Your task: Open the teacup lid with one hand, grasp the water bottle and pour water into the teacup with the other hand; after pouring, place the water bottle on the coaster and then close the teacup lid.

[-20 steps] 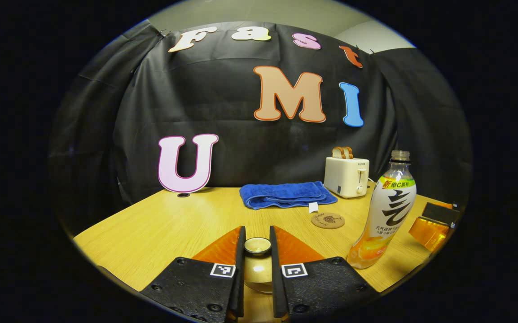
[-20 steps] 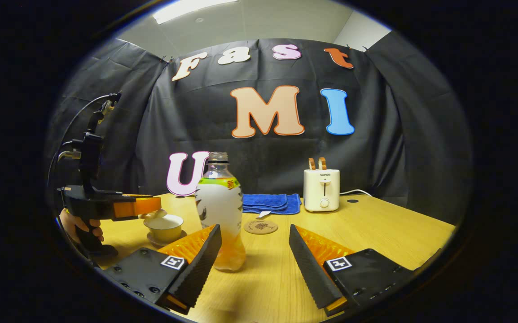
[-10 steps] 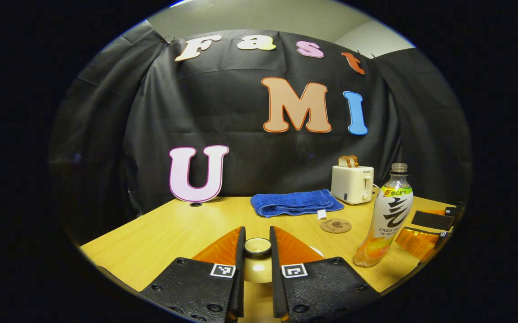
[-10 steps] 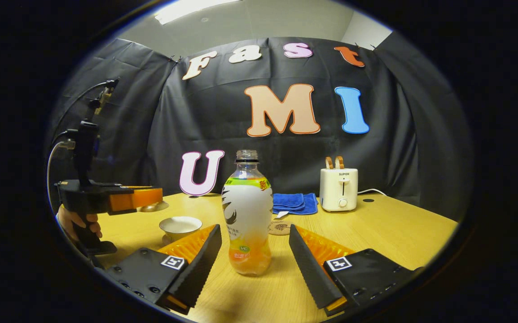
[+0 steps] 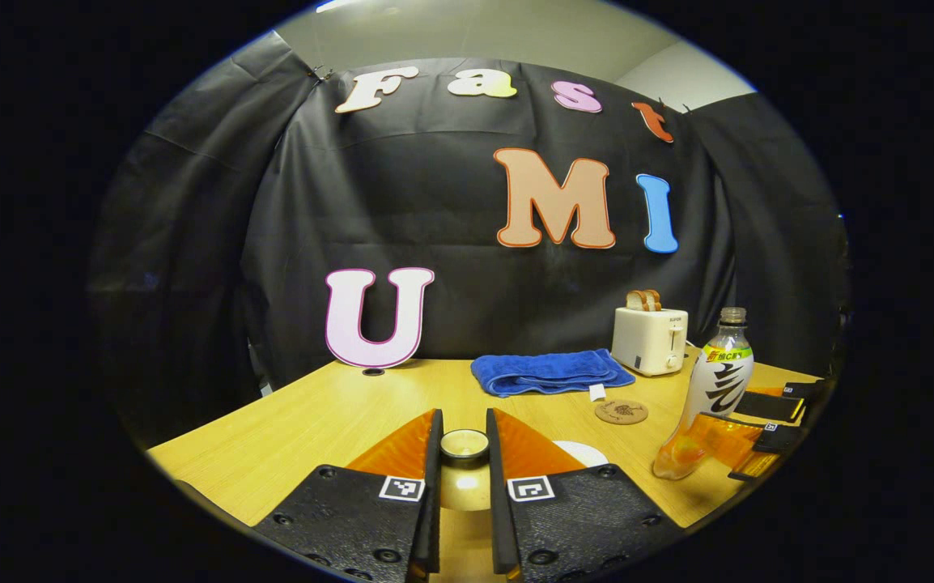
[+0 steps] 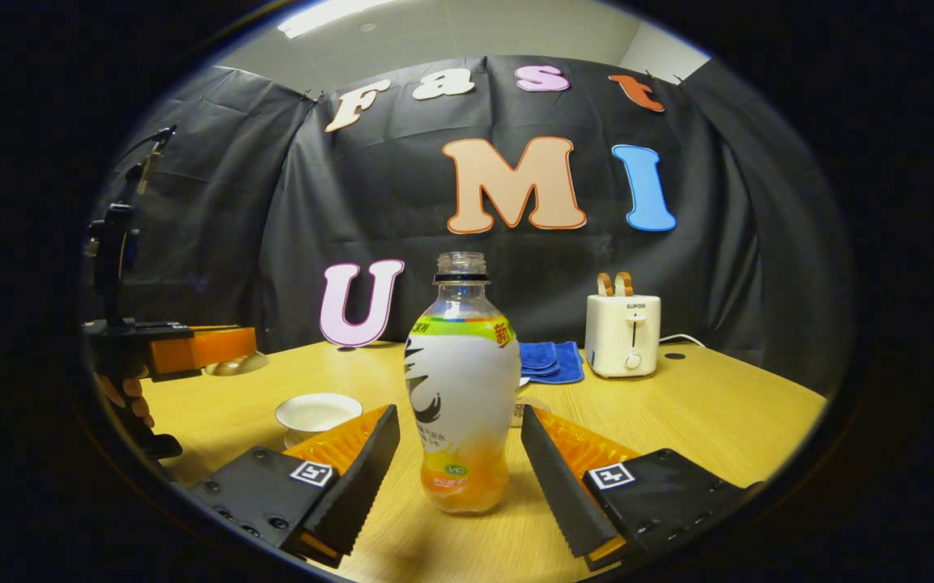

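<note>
Two hand-held tongs work over one wooden table (image 6: pixel 702 413). In the left gripper view, the left tongs (image 5: pixel 464 453) are closed on one lid (image 5: pixel 464 444), pinched by its knob between both fingers and held up off the table. In the right gripper view the same tongs appear at far left, gripped by one hand (image 6: pixel 123 393), with the lid hanging under their tips.

The right tongs (image 6: pixel 460 441) are spread wide, one finger on each side of one uncapped bottle (image 6: pixel 459 389), which stands upright between them; neither finger clearly touches it. One open teacup (image 6: pixel 317 410) sits just left of the right tongs' left finger. Beyond the bottle lie one coaster (image 5: pixel 621 412), one blue towel (image 5: pixel 548 372) and one toaster (image 6: pixel 622 334) holding two slices.
</note>
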### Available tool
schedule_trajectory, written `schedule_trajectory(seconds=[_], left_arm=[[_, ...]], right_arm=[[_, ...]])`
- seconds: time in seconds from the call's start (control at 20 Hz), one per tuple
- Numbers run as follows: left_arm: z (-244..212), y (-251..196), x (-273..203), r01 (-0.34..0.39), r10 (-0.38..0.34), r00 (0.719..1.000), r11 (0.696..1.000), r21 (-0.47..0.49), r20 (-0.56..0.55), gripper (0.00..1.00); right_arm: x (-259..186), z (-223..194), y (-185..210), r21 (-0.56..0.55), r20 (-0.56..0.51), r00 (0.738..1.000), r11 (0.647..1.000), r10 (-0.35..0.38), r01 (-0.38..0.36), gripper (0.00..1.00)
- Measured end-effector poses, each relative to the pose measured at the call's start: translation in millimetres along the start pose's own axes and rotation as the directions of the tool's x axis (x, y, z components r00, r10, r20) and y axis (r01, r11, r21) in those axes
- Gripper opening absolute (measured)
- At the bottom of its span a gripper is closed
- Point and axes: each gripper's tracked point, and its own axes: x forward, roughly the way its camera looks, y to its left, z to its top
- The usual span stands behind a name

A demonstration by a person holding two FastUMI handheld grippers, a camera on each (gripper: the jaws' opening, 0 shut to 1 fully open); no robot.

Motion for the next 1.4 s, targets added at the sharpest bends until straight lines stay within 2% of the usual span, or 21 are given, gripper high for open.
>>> schedule_trajectory(seconds=[0.05, 0.15, 0.25, 0.45, 0.7, 0.85, 1.0, 1.05, 1.1, 1.4], left_arm=[[2, 5, -1, -0.01, 0.01, 1.0, 1.0, -0.003, 0.004, 0.22], [2, 13, -3, -0.027, 0.027, 1.0, 0.999, -0.017, 0.007, 0.23], [1, 21, -4, -0.037, 0.037, 0.999, 0.999, -0.031, 0.002, 0.22], [1, 31, -7, -0.053, 0.053, 0.999, 0.998, -0.021, 0.007, 0.24], [5, 42, -10, -0.066, 0.067, 0.998, 0.998, -0.024, 0.016, 0.22], [3, 52, -12, -0.082, 0.082, 0.997, 0.996, -0.034, 0.006, 0.24], [-3, 62, -12, -0.102, 0.102, 0.995, 0.994, -0.039, -0.004, 0.23], [-5, 64, -12, -0.105, 0.105, 0.994, 0.994, -0.04, -0.009, 0.23], [-7, 67, -12, -0.107, 0.107, 0.994, 0.994, -0.037, -0.012, 0.23], [-6, 76, -15, -0.108, 0.108, 0.994, 0.993, -0.039, -0.004, 0.23]], right_arm=[[2, -2, 1, -0.002, -0.01, 1.0, 1.0, -0.003, 0.003, 0.93], [5, -3, 3, -0.002, -0.022, 1.0, 1.0, -0.003, 0.003, 0.94], [6, -4, 2, -0.001, -0.027, 1.0, 1.0, -0.012, 0.012, 0.8], [6, -5, 2, -0.01, -0.031, 0.999, 1.0, -0.015, 0.015, 0.73], [10, -2, 0, -0.108, -0.03, 0.999, 0.994, -0.039, 0.036, 0.62], [18, 3, -2, -0.237, -0.019, 0.997, 0.969, -0.07, 0.063, 0.63], [19, 13, -2, -0.379, 0.03, 0.995, 0.92, -0.097, 0.101, 0.65], [21, 15, -1, -0.429, 0.048, 0.994, 0.896, -0.102, 0.112, 0.61], [21, 18, 1, -0.479, 0.068, 0.992, 0.869, -0.102, 0.122, 0.63], [20, 25, 16, -0.74, 0.171, 0.982, 0.648, -0.077, 0.18, 0.64]])
